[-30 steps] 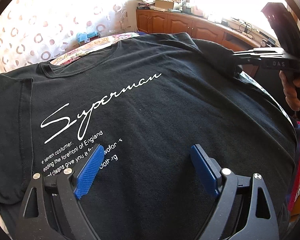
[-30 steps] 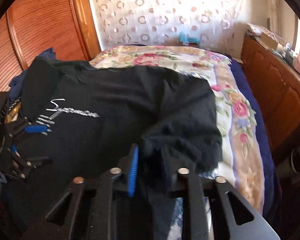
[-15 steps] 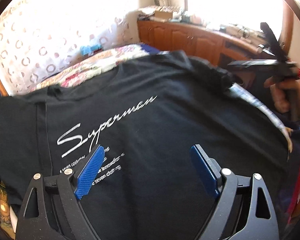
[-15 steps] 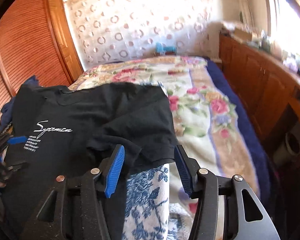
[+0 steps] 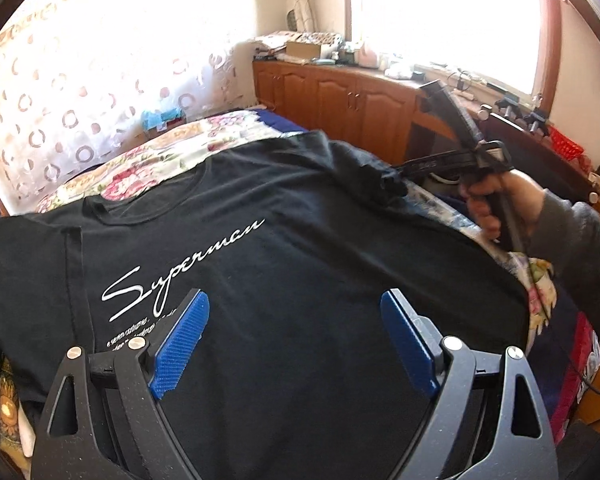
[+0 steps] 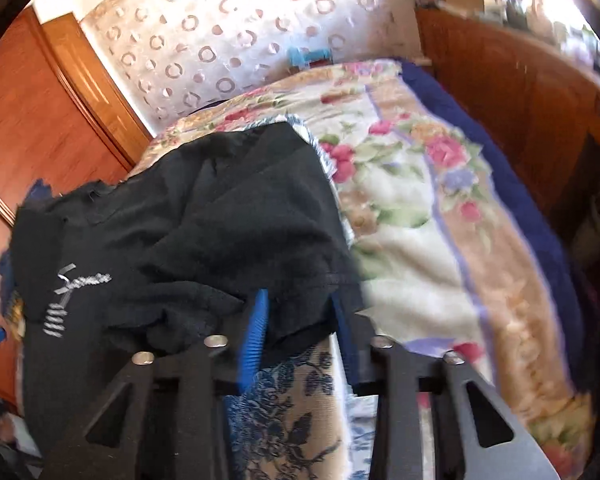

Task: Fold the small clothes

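A black t-shirt (image 5: 300, 260) with white "Superman" script lies face up across the bed. My left gripper (image 5: 296, 320) hovers open over its lower front, with nothing between the blue pads. In the left wrist view, a hand (image 5: 496, 200) holds my right gripper (image 5: 400, 170) at the shirt's far right sleeve (image 5: 380, 176). The right wrist view shows that gripper (image 6: 298, 316) with its jaws closing. The bunched sleeve (image 6: 292, 280) of the t-shirt (image 6: 220, 220) fills the gap between the pads and is pinched there.
A floral blanket (image 6: 400, 240) covers the bed beyond the shirt. A blue-flowered cloth (image 6: 284, 400) lies under the sleeve. Wooden cabinets (image 5: 340, 100) run along the window side and a wooden wardrobe (image 6: 40, 120) stands on the other. Red fabric (image 5: 580, 360) hangs at the bed's near right edge.
The right gripper let go of the sleeve, opened wide, then narrowed on the sleeve again and rolled. The left gripper rose and drew back, staying open.
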`<action>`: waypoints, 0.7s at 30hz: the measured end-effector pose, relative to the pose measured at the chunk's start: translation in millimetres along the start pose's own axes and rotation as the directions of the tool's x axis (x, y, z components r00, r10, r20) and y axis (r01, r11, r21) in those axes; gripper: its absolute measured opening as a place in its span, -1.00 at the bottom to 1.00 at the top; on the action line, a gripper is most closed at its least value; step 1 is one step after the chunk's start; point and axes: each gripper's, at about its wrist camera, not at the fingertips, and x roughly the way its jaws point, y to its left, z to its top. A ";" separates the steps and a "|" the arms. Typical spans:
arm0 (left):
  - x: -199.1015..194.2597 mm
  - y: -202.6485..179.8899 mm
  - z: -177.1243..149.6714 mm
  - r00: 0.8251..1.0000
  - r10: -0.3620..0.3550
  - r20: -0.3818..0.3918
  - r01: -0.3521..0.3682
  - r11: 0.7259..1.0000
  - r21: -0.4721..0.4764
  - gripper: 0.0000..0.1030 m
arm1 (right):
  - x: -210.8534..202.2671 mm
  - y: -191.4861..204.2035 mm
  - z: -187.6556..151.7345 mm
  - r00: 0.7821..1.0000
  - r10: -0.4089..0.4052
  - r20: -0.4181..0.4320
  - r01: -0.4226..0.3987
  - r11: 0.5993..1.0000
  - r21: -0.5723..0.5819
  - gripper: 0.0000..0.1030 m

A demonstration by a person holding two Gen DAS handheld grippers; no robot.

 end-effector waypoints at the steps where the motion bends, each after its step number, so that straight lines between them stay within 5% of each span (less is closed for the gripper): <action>1: 2.1 3.1 -1.8 1.000 0.002 -0.006 -0.002 1.000 -0.012 0.72 | -4.5 -1.6 -1.5 1.000 -0.022 0.007 0.022 1.000 -0.021 -0.75; 2: 4.2 6.8 -3.7 1.000 0.003 -0.012 -0.003 1.000 -0.026 0.72 | -7.0 -0.2 -0.7 0.999 -0.051 0.018 0.052 0.998 -0.043 -0.88; 10: 6.2 21.9 -19.1 0.999 0.021 -0.025 -0.023 0.998 -0.062 0.72 | -38.4 14.1 12.5 0.982 -0.093 0.164 0.111 0.988 -0.106 -0.91; 16: -1.8 37.4 -26.5 0.999 0.031 -0.010 -0.032 0.995 -0.095 0.72 | -62.7 74.2 19.7 0.972 0.020 0.234 0.037 0.971 -0.238 -0.91; 21: -2.7 46.9 -31.2 0.999 0.040 -0.011 -0.041 0.992 -0.119 0.72 | -58.3 136.5 17.8 0.966 0.189 0.176 -0.122 0.935 -0.334 -0.85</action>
